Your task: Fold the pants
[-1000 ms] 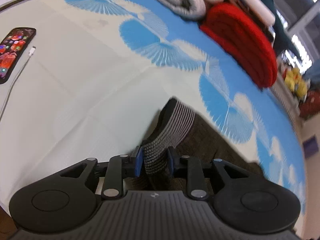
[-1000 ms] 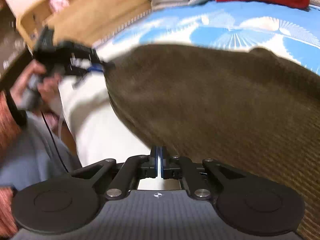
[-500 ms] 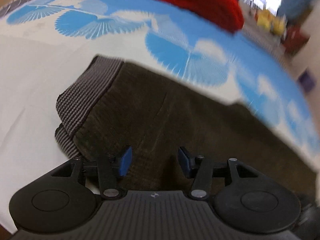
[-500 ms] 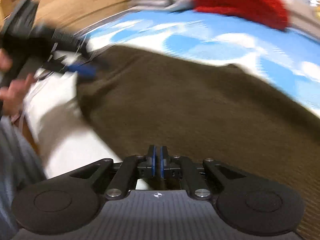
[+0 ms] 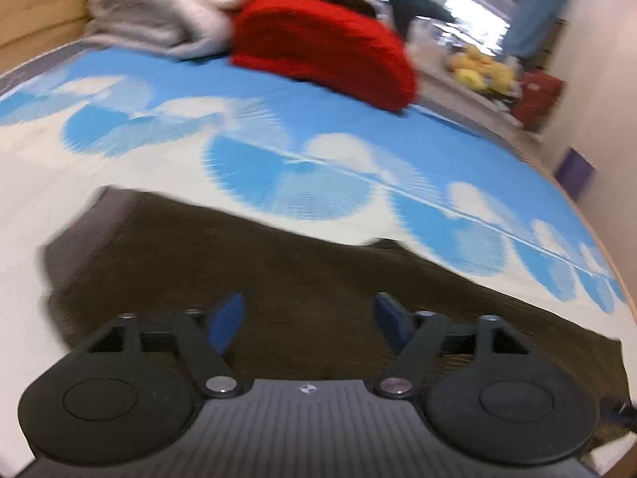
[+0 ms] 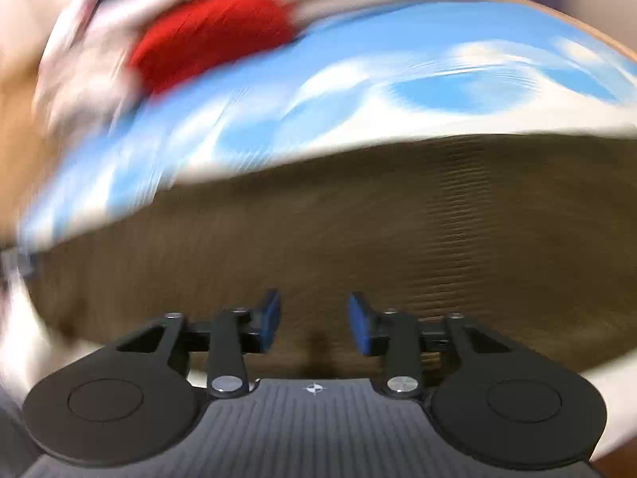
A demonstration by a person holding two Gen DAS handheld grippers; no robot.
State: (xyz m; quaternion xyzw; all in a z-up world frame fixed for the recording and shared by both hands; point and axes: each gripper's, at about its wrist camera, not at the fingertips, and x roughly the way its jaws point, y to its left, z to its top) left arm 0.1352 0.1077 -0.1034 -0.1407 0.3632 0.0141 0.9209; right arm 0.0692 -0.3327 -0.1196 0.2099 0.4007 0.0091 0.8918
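Left wrist view: left tool [image 5: 306, 318] released the ribbed waistband, jaws now spread wide. Right tool [image 6: 314, 326] also released. Dark brown knit pants [image 5: 318, 279] lie flat on the blue-and-white patterned bed [image 5: 278, 119]; fold laid, regrasp likely next.

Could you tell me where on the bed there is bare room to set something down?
Bare sheet lies between the brown pants and the red blanket, and runs on to the right along the pants' far edge. The white stretch left of the pants is free too. The far end is crowded with the red blanket and grey bedding.
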